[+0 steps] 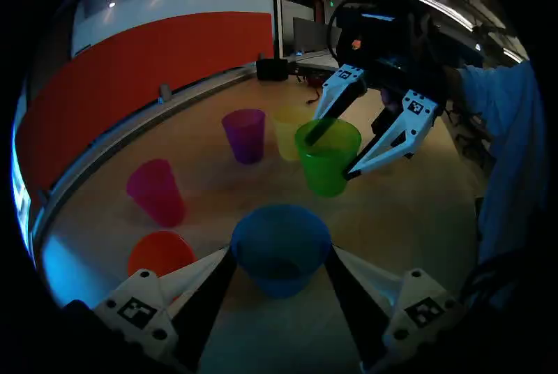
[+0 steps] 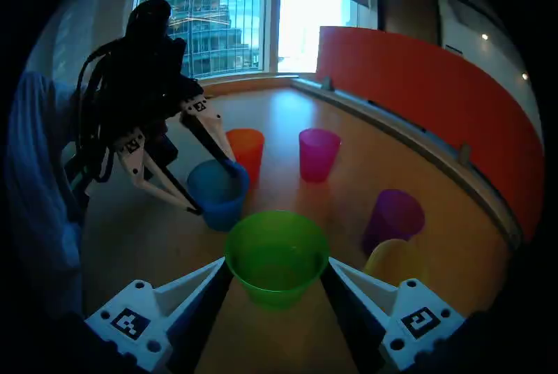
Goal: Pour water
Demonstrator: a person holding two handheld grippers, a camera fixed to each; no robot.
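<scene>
The left hand-held gripper (image 1: pixel 281 257) sits at the bottom centre of the left gripper view. Its two white fingers (image 1: pixel 188 273), each with a black square marker, are spread to the width of the blue cup (image 1: pixel 281 234) and press on its opposite sides. The cup is smooth, translucent plastic, round-rimmed and tapering toward its base, upright with its mouth open.

At the bottom centre of the right gripper view, the right hand-held gripper (image 2: pixel 277 264) is closed in the same way on the green cup (image 2: pixel 277 248), which has the same tapered plastic shape and is also upright. Whether either cup has water in it cannot be told.

In the left gripper view the green cup appears at centre right. Its gripper angles down toward it from a dark body at the upper right, and a pale blue sleeve (image 1: pixel 509 137) fills the right edge.

Around the two cups, on the smooth light wooden surface (image 1: pixel 418 213), stand four more cups:
- The purple cup (image 1: pixel 244 135) and yellow cup (image 1: pixel 287 133) are at the centre.
- The magenta cup (image 1: pixel 157 192) and orange cup (image 1: pixel 160 252) are at the lower left.

A glossy orange-red wall panel (image 1: pixel 139 74) spans the upper left.
</scene>
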